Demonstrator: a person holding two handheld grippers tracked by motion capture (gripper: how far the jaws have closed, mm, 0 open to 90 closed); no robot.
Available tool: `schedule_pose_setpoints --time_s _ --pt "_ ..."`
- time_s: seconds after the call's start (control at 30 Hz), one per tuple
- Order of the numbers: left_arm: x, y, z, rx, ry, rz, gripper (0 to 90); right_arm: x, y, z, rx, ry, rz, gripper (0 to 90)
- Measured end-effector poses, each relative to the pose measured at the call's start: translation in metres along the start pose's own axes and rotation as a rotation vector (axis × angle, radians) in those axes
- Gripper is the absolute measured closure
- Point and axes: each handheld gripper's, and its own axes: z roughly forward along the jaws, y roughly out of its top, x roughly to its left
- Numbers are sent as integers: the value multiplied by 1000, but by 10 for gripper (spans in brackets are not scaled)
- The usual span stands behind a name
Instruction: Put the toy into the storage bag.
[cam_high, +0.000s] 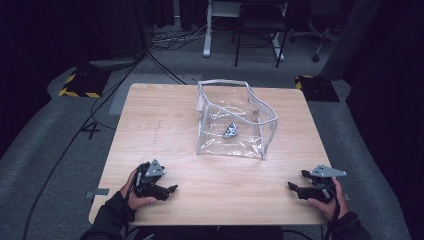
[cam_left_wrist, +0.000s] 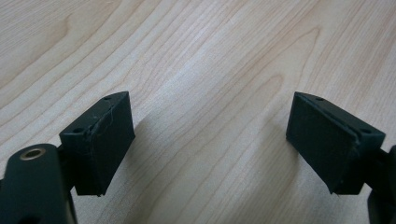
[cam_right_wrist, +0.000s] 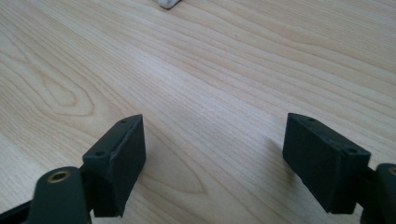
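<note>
A clear plastic bag (cam_high: 235, 120) with a white rim stands open on the wooden table (cam_high: 165, 125), a little behind its middle. A small black and silver object (cam_high: 230, 130) lies inside it on the bottom. My left gripper (cam_high: 171, 190) rests near the front left edge, held by a hand and pointing right. My right gripper (cam_high: 296, 182) rests near the front right edge and points left. In the left gripper view the gripper (cam_left_wrist: 210, 123) is open over bare wood. In the right gripper view the gripper (cam_right_wrist: 212, 140) is open too, with nothing between its fingers.
A white corner (cam_right_wrist: 167, 3) of something pokes in at the top edge of the right gripper view. Beyond the table lie grey carpet, cables (cam_high: 105, 100), a yellow-and-black striped block (cam_high: 80, 82), a desk frame (cam_high: 260, 30) and a chair base (cam_high: 317, 40).
</note>
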Motion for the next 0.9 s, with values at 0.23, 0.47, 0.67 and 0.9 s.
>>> schedule_pose_setpoints --time_s 0.23,0.47,0.67,0.9 --pt "0 0 0 1 0 -1 155 -1 0 0 -2 3 -4 216" --pt "0 0 0 0 1 0 155 -1 0 0 -2 3 -4 216" --pt "0 0 0 1 0 1 154 -1 0 0 -2 3 -5 216" --pt "1 0 0 1 -1 3 152 -2 0 0 -2 5 -13 216"
